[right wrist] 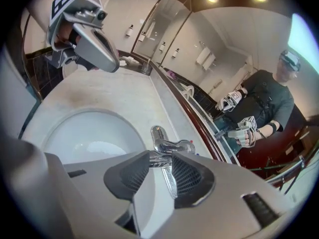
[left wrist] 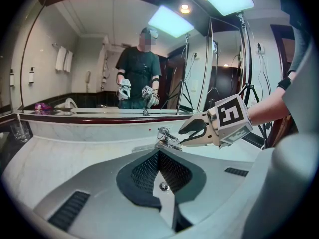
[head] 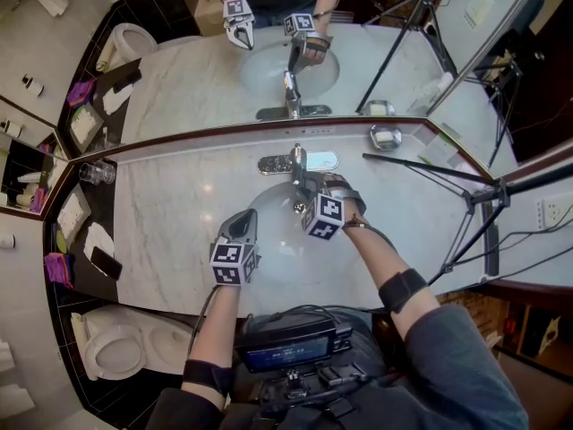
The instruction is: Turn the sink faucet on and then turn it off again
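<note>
The chrome faucet [head: 296,163] stands at the back of the white sink basin [head: 269,231], just below the mirror. My right gripper [head: 307,197] reaches over the basin to it. In the right gripper view the faucet's lever [right wrist: 164,156] lies between the pads, and my right gripper [right wrist: 160,159] is shut on it. My left gripper [head: 243,220] hovers shut and empty over the basin's left side, apart from the faucet [left wrist: 167,138]. The left gripper view shows the right gripper [left wrist: 185,133] at the lever. I see no water stream under the spout.
Along the back of the marble counter are a metal soap dish [head: 386,137] at the right and glasses [head: 97,173] at the left. A dark tripod [head: 483,206] stands right of the counter. A phone [head: 106,262] lies on a side shelf and a toilet [head: 116,343] sits lower left.
</note>
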